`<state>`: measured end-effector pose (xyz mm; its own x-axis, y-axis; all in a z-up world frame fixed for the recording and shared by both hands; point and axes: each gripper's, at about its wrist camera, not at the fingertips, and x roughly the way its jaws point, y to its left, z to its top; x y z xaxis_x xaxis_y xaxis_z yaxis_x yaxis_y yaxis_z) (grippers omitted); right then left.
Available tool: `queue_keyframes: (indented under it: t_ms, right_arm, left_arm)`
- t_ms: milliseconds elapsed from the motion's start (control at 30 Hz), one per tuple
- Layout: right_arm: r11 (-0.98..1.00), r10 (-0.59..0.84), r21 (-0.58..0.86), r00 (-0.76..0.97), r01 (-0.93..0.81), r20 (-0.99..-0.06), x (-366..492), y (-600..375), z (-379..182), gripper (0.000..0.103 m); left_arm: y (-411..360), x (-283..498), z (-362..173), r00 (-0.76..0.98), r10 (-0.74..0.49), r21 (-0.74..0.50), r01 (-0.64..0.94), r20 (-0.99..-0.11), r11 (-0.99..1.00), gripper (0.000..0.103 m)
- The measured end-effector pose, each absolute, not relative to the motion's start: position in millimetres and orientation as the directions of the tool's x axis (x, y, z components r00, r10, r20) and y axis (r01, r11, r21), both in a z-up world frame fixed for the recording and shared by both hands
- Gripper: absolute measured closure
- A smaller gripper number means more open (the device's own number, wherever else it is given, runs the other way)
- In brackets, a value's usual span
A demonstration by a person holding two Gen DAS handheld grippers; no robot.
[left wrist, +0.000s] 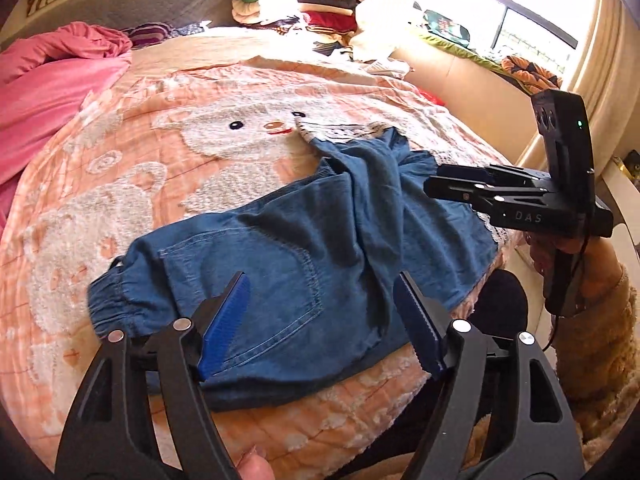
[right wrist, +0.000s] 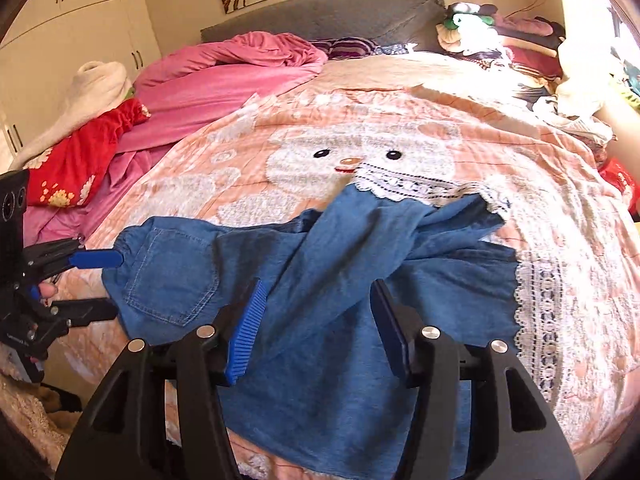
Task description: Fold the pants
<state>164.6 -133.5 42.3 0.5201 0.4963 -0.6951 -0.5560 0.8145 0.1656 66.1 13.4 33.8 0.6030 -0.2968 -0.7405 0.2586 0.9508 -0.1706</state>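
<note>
Blue denim pants with white lace hems lie crumpled on the peach bear-print bedspread, waistband at the left, legs to the right, one leg twisted over the other. My left gripper is open and empty, hovering over the back pocket near the waistband. It also shows at the left edge of the right wrist view, jaws apart beside the waistband. My right gripper is open and empty above the legs of the pants. It shows in the left wrist view over the leg ends.
A pink duvet and red garment lie at the bed's far left. Piled clothes sit by the grey headboard. The near bed edge is under both grippers. A window ledge with clutter runs along the right.
</note>
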Motion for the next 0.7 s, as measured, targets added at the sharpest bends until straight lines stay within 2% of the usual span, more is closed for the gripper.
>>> queue_keyframes:
  t_ms: [100, 200, 367, 467, 533, 633, 700]
  right_arm:
    - [0.830, 0.463, 0.121, 0.553, -0.544, -0.693, 168.1, -140.1, 47.8, 0.044]
    - [0.837, 0.443, 0.095, 0.565, -0.539, -0.696, 174.5, -142.2, 52.9, 0.041]
    - [0.842, 0.412, 0.055, 0.574, -0.537, -0.707, 192.3, -135.6, 56.8, 0.036]
    - [0.837, 0.420, 0.060, 0.566, -0.545, -0.709, 209.7, -128.0, 58.0, 0.036]
    - [0.837, 0.419, 0.063, 0.563, -0.543, -0.712, 223.1, -121.8, 59.0, 0.036]
    - [0.836, 0.413, 0.061, 0.552, -0.545, -0.725, 246.5, -109.6, 56.9, 0.036]
    - [0.838, 0.402, 0.059, 0.539, -0.543, -0.740, 261.6, -99.8, 52.4, 0.036]
  left_arm:
    - [-9.7, 75.2, 24.9, 0.567, -0.344, -0.191, 0.312, -0.749, 0.931, 0.031]
    - [-27.2, 84.6, 15.1, 0.527, -0.389, -0.229, 0.344, -0.756, 0.911, 0.024]
    - [-38.2, 100.7, -2.0, 0.468, -0.435, -0.296, 0.342, -0.769, 0.892, 0.024]
    - [-40.0, 109.0, -10.5, 0.443, -0.454, -0.335, 0.322, -0.773, 0.885, 0.038]
    - [-41.1, 114.8, -15.6, 0.435, -0.454, -0.346, 0.308, -0.777, 0.886, 0.043]
    - [-44.1, 121.7, -22.3, 0.427, -0.454, -0.352, 0.298, -0.782, 0.887, 0.059]
    - [-47.9, 126.2, -29.8, 0.411, -0.448, -0.349, 0.296, -0.794, 0.889, 0.076]
